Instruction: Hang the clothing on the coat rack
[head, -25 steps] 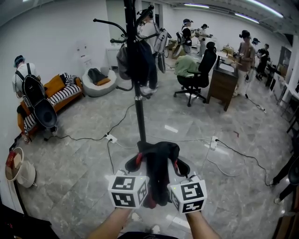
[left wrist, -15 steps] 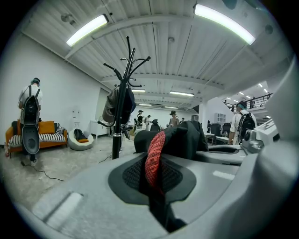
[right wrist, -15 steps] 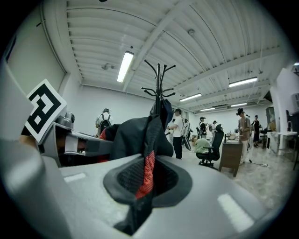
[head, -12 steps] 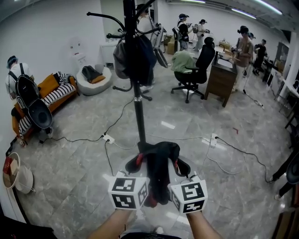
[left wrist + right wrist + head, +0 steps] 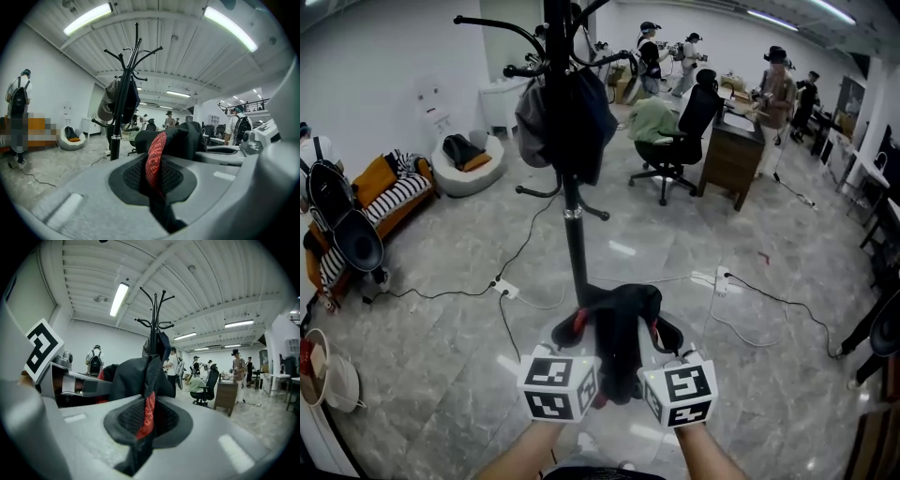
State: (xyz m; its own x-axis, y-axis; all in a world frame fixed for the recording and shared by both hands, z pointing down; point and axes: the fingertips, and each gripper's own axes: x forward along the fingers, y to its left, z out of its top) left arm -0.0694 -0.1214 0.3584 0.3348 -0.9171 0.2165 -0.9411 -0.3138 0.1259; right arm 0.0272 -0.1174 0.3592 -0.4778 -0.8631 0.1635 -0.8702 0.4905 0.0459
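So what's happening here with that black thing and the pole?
A person holds a black garment with red trim in two handheld tools, the left gripper and the right gripper, each shut on it. The coat rack stands just ahead, with dark clothing on its hooks. The garment is not yet hung.

Your right gripper (image 5: pixel 146 427) had its jaws closed on a fold of the black garment (image 5: pixel 133 378), with red lining showing in the pinch. The cloth bunched up at twelve o'clock of the jaws. The coat rack (image 5: pixel 157 319) stood beyond it, with dark clothing on its hooks. Your left gripper (image 5: pixel 44 350) sat at nine o'clock, and an office chair (image 5: pixel 207 385) and a desk (image 5: pixel 226 399) were at three o'clock.
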